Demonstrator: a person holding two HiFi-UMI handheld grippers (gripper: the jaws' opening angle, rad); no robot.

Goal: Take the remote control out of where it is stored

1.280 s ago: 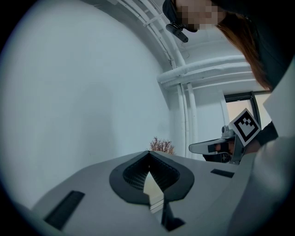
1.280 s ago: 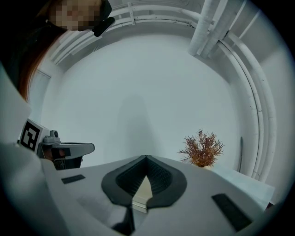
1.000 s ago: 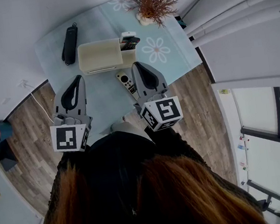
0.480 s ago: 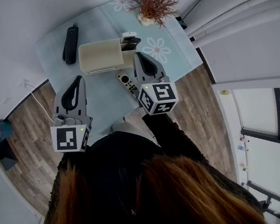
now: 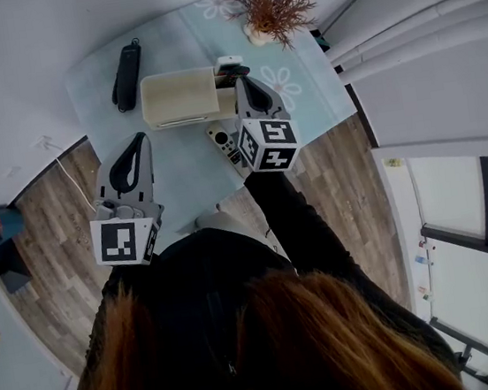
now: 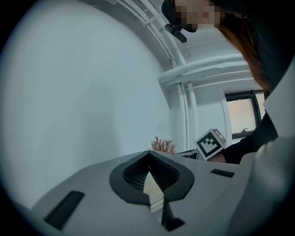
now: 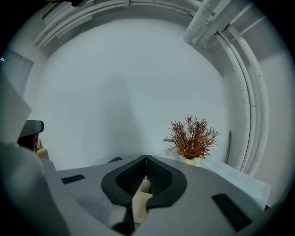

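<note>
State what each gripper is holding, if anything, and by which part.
Nothing is held: the left gripper and the right gripper both have jaws shut together, empty.

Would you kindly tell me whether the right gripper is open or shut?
Shut. The right gripper has its fingers meeting at the tips in its own view, with nothing gripped between them.
</note>
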